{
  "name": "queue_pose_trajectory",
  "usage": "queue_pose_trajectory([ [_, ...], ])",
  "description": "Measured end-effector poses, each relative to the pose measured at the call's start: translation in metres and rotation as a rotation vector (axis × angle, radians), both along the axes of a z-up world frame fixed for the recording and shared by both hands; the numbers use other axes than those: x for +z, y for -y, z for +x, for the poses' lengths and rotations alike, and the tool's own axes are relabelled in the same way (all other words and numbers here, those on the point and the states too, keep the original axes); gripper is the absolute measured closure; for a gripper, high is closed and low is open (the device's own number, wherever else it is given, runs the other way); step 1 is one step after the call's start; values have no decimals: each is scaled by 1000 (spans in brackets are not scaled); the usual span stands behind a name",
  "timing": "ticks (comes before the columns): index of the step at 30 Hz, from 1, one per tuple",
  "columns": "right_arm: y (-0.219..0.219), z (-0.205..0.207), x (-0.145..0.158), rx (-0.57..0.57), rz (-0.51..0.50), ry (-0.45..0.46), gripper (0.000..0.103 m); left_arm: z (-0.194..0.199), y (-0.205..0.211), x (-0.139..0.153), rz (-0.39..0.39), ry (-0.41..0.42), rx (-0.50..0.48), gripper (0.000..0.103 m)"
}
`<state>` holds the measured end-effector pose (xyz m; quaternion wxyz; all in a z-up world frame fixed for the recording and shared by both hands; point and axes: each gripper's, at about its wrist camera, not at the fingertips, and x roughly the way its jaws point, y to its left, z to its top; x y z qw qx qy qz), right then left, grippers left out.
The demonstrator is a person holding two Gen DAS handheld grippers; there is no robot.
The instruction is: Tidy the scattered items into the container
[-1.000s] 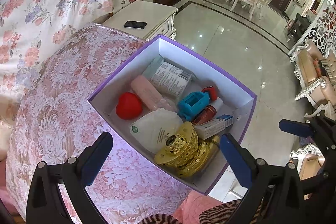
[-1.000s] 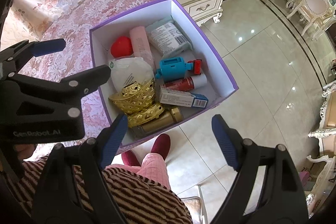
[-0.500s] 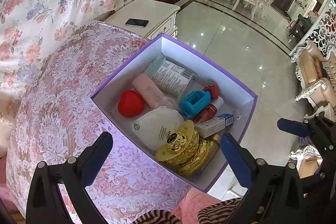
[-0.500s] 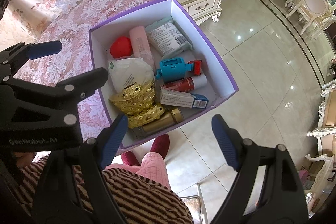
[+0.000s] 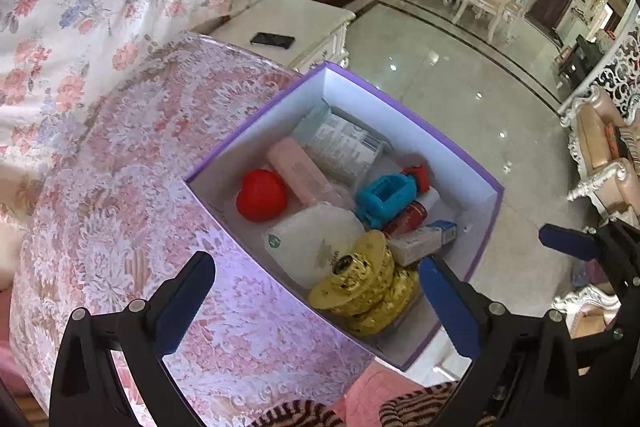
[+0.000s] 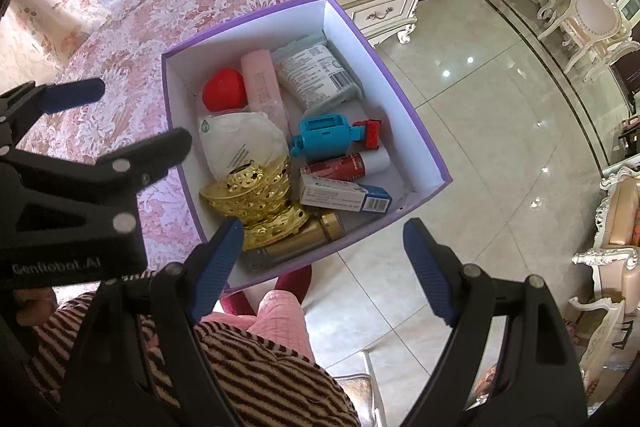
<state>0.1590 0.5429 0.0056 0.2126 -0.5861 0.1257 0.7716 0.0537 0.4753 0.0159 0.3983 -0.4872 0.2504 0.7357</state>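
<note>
Glossy tiled floor (image 6: 492, 115) beyond a desk under pink floral lace cloth (image 5: 120, 195). On the desk's edge, partly overhanging: purple box (image 6: 404, 83) holding red heart (image 6: 223, 94), pink tube (image 6: 262, 89), white pouch (image 6: 236, 143), blue toy (image 6: 325, 135), gold ornament (image 6: 256, 199), small carton (image 6: 344, 197). Above it, left gripper (image 5: 312, 297) and right gripper (image 6: 320, 259), fingers spread wide apart, gripping nothing.

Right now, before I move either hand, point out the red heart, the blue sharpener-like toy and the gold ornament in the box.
red heart (image 6: 224, 94): right wrist view, middle of its rounded face.
blue toy (image 6: 325, 140): right wrist view, centre of its blue body.
gold ornament (image 6: 252, 195): right wrist view, on its perforated gold bowl.
</note>
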Motion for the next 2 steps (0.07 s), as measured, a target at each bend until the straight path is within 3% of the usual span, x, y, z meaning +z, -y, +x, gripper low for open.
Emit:
queue_pose_trajectory([
  [2,0,-1,-1,-2,-2,1,20,-2,0,-1,1,-3,-4,0],
])
